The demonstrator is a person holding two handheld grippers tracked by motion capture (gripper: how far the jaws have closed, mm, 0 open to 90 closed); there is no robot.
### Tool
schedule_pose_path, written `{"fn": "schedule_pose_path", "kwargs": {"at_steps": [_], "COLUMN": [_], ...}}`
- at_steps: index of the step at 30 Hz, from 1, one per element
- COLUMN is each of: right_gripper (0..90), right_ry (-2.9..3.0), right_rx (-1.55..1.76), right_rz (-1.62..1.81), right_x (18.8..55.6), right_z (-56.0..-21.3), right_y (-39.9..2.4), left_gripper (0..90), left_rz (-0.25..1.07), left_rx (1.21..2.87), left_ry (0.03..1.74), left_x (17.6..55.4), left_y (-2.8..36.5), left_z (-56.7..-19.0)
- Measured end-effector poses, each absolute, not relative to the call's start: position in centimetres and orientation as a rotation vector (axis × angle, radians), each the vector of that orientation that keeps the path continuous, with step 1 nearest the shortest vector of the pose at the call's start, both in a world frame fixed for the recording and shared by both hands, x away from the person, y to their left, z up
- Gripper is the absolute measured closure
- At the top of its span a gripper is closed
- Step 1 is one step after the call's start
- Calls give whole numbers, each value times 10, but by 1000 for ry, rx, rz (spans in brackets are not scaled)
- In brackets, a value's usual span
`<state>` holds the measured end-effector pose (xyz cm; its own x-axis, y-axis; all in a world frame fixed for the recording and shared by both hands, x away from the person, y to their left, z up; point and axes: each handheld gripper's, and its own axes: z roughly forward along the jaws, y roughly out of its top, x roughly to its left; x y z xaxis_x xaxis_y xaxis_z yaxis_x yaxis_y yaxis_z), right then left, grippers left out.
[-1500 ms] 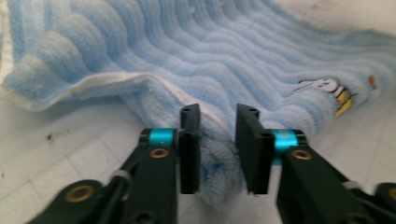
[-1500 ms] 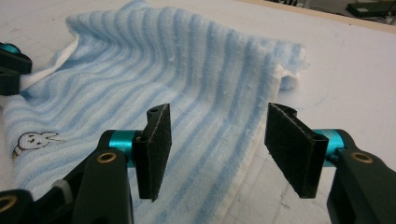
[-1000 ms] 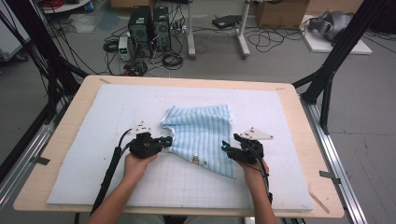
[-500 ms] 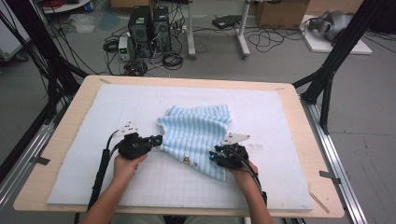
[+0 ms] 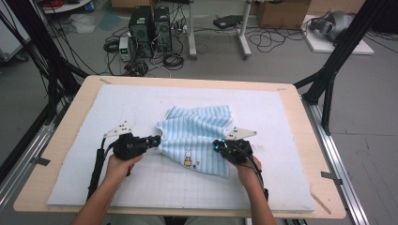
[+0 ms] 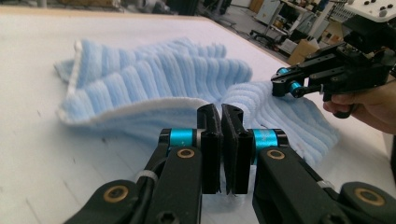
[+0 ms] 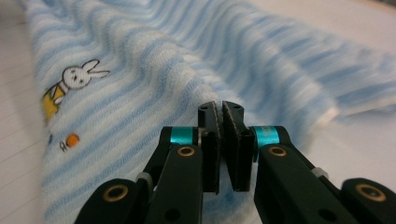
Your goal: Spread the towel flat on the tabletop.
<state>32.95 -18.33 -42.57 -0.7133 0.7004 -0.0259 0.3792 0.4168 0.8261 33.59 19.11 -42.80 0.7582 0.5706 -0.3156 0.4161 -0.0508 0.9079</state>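
Blue striped towel [image 5: 199, 136] lies mid-desk, long axis running left edge to right edge. Left tool [image 5: 156, 139] clamped on its left edge, right tool [image 5: 217, 145] just closed on its right edge; towel spans between them.

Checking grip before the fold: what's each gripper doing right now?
Left gripper: shut on the blue towel.
Right gripper: just closed, pinching the towel.

Around the striped towel [image 5: 197, 131] the white mat [image 5: 281, 122] lies bare on every side — far edge, both flanks, near strip between the forearms. The towel itself is the one bulk, rumpled in soft ridges. At its left edge sits the left gripper [image 5: 155, 139], at its right the right gripper [image 5: 217, 145] — each blocks that approach.
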Motion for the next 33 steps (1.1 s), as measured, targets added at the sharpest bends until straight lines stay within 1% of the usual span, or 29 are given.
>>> {"fn": "schedule_pose_path", "kwargs": {"at_steps": [4, 8, 12, 17, 18, 19, 20, 21, 23, 24, 26, 29, 31, 33], "right_gripper": [856, 856, 860, 860, 859, 857, 852, 843, 806, 793, 749, 670, 603, 556], "right_ry": [2216, 2146, 2082, 2043, 2046, 2049, 2054, 2056, 2052, 2052, 2045, 2029, 2013, 1987], "right_rx": [954, 990, 1030, 1115, 1135, 1148, 1149, 1153, 1156, 1152, 1152, 1155, 1168, 1192], "right_rz": [1156, 1081, 1017, 946, 938, 933, 930, 936, 970, 995, 1032, 1083, 1091, 1106], "right_x": [344, 360, 372, 381, 381, 382, 382, 381, 378, 376, 372, 363, 358, 352], "right_z": [-420, -420, -422, -430, -432, -433, -434, -434, -432, -430, -428, -425, -423, -423], "right_y": [-182, -179, -177, -175, -175, -175, -176, -177, -180, -182, -186, -191, -195, -199], "left_gripper": [856, 856, 851, 840, 819, 741, 640, 622, 535, 509, 482, 483, 484, 520], "left_rz": [227, 308, 310, 335, 338, 336, 320, 323, 331, 323, 324, 345, 346, 332], "left_rx": [1670, 1664, 1639, 1682, 1687, 1690, 1693, 1700, 1698, 1705, 1725, 1722, 1738, 1784], "left_ry": [775, 770, 780, 833, 852, 878, 898, 901, 920, 919, 901, 864, 858, 853], "left_x": [356, 370, 377, 382, 382, 383, 383, 383, 380, 379, 374, 364, 358, 353], "left_y": [184, 173, 166, 163, 163, 163, 165, 167, 171, 173, 174, 177, 180, 182], "left_z": [-423, -427, -433, -441, -442, -443, -443, -443, -441, -439, -436, -433, -435, -437]}}
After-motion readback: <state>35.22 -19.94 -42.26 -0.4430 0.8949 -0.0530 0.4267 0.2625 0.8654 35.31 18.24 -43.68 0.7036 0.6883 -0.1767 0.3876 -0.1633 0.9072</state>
